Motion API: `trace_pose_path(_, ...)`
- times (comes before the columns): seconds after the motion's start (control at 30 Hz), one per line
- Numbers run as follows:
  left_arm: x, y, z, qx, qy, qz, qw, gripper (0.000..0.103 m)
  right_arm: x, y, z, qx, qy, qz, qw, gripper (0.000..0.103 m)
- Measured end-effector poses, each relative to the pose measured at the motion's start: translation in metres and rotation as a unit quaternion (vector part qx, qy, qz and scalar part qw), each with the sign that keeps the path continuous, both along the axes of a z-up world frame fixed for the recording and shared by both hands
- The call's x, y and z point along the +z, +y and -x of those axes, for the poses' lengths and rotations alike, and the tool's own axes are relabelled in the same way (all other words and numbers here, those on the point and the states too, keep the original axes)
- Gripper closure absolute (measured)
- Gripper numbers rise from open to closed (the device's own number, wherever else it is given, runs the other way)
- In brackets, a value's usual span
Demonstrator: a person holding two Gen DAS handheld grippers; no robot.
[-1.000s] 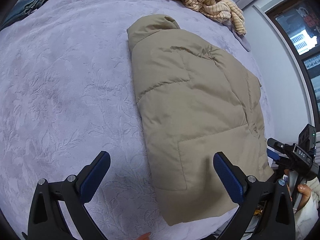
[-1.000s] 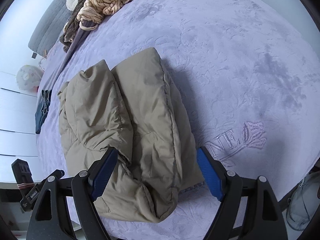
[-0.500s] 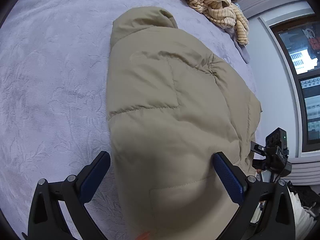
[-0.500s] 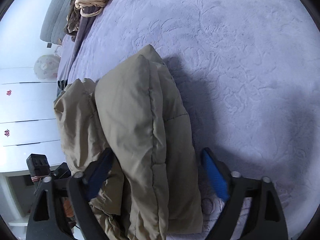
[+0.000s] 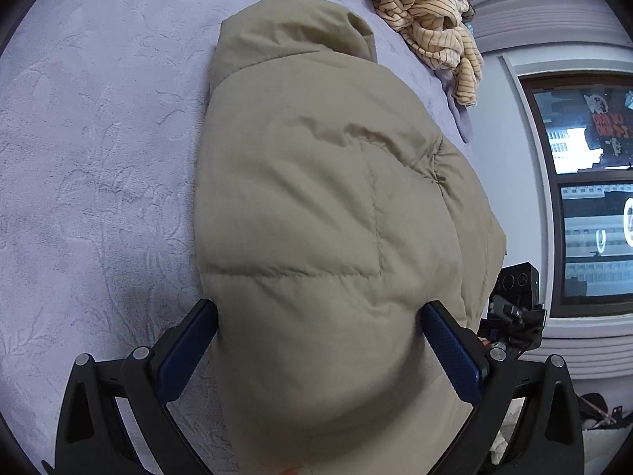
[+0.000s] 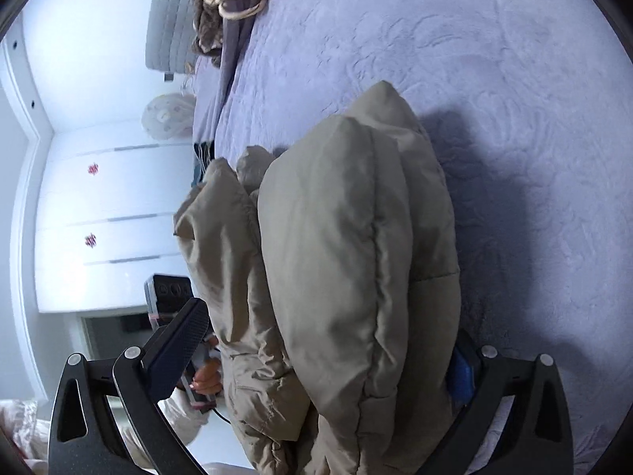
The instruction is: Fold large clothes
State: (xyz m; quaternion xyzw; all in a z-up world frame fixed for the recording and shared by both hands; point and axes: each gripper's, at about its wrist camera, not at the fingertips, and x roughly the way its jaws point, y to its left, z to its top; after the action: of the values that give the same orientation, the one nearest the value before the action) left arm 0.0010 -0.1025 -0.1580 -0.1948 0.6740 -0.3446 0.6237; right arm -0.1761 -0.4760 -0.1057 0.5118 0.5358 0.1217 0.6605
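Left wrist view: I saw the khaki puffer jacket point(image 5: 316, 213) fill most of the frame, lying on the lilac embossed bedspread point(image 5: 91, 158).
Left gripper point(image 5: 318, 346): I had its fingers spread wide, one blue pad on each side of the jacket's bulging near end; the fabric pressed against both pads, yet I would not call it clamped.
Jacket position: it ran lengthwise away from my left camera, its rounded collar end farthest off, near the striped yellow garment point(image 5: 431, 16) heaped at the bed's far edge.
Right wrist view: I saw the same jacket point(image 6: 348, 277) as a thick folded bundle, raised at the near end and resting on the bedspread point(image 6: 494, 79) farther off.
Right gripper point(image 6: 328, 350): its fingers stood far apart with the bundle between them; the left pad point(image 6: 178, 348) was clear of the cloth, while the right pad was mostly hidden behind the jacket, so contact there was probably light at most.
Shadow: the bundle threw a dark patch on the bedspread to its right.
Surroundings: I noted a window point(image 5: 589, 182) on the right of the left view and white wardrobe doors point(image 6: 107, 217) on the left of the right view.
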Motion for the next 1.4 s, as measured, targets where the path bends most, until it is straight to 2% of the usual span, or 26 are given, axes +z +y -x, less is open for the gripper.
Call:
trace_pose_path(0.13, -0.017, -0.01, -0.008, 0.006, 0.028, 0.019, 0.9994, 0.0, -0.003, 0.021, -0.026, 0.073, 0.017, 0.045, 0.996, 0.0)
trace_pose_path(0.27, -0.014, -0.024, -0.008, -0.002, 0.02, 0.01, 0.9998, 0.0, -0.015, 0.032, -0.042, 0.097, 0.034, 0.057, 0.993, 0.0)
trace_pose_path(0.47, -0.013, -0.038, 0.0, -0.024, -0.01, -0.029, 0.9993, 0.0, -0.033, 0.032, -0.05, 0.092, 0.046, 0.042, 0.994, 0.0)
trace_pose_path(0.6, -0.025, -0.044, -0.003, -0.007, 0.015, -0.024, 0.9996, 0.0, -0.035, 0.034, -0.053, 0.1, 0.046, 0.046, 0.993, 0.0)
trace_pose_path(0.77, -0.019, -0.052, 0.002, 0.0, -0.003, -0.03, 0.9996, 0.0, -0.04, 0.033, -0.053, 0.081, 0.06, 0.034, 0.994, 0.0)
trace_pose_path(0.87, -0.011, -0.056, 0.005, 0.0, -0.018, -0.027, 0.9995, 0.008, -0.037, 0.035, -0.052, 0.074, 0.065, 0.034, 0.995, 0.001)
trace_pose_path(0.93, -0.005, -0.052, 0.001, -0.007, -0.025, -0.022, 0.9994, 0.014, -0.033, 0.035, -0.049, 0.071, 0.058, 0.028, 0.995, 0.009)
trace_pose_path(1.0, 0.002, -0.048, -0.002, -0.014, -0.029, -0.012, 0.9994, 0.021, -0.026, 0.031, -0.045, 0.055, 0.041, 0.007, 0.998, 0.04)
trace_pose_path(1.07, 0.009, -0.042, -0.006, -0.018, -0.028, 0.005, 0.9994, 0.025, -0.016, 0.034, -0.044, 0.036, 0.028, -0.007, 0.999, 0.058)
trace_pose_path(1.1, 0.012, -0.038, -0.008, -0.019, -0.027, 0.016, 0.9993, 0.026, -0.009, 0.038, -0.046, 0.032, 0.02, -0.003, 0.999, 0.063)
trace_pose_path(1.23, 0.034, -0.029, -0.021, -0.018, -0.028, 0.06, 0.9976, 0.026, 0.021, 0.057, -0.057, 0.032, -0.013, 0.006, 0.999, 0.066)
trace_pose_path(1.4, 0.068, -0.013, -0.058, -0.001, -0.068, 0.09, 0.9936, 0.026, 0.053, 0.075, -0.097, 0.033, -0.059, 0.01, 0.998, 0.066)
